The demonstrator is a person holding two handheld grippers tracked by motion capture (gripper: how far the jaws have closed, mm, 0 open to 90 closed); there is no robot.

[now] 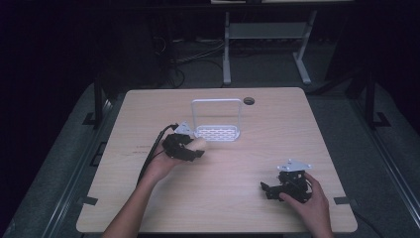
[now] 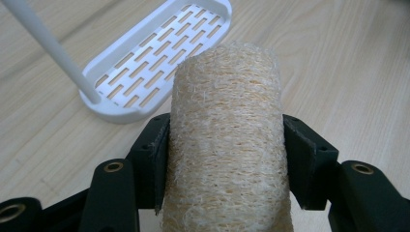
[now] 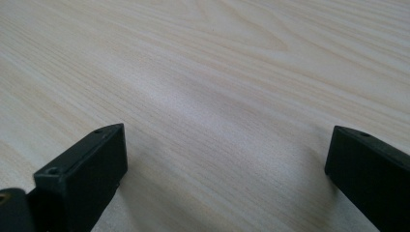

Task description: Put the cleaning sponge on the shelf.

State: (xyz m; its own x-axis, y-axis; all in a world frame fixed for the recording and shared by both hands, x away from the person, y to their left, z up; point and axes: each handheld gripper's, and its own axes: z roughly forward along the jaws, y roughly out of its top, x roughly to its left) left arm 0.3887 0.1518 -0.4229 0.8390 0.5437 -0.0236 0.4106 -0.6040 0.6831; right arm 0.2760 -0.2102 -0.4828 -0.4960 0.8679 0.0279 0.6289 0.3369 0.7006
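Black claws (image 1: 190, 148) w/ brass screw eyelets, grey triangular plates, black cable.

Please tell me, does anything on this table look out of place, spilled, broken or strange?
Nothing stands out. The left gripper is shut on a loofah roll beside the white slotted rack, which looks intact and upright. The right gripper is open over bare table. I see no spill.

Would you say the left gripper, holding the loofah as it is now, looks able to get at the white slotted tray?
Probably yes. The left gripper, shut on the loofah, sits just short of the white tray, with bare table between them. Only the tray's upright handle stands near the approach.
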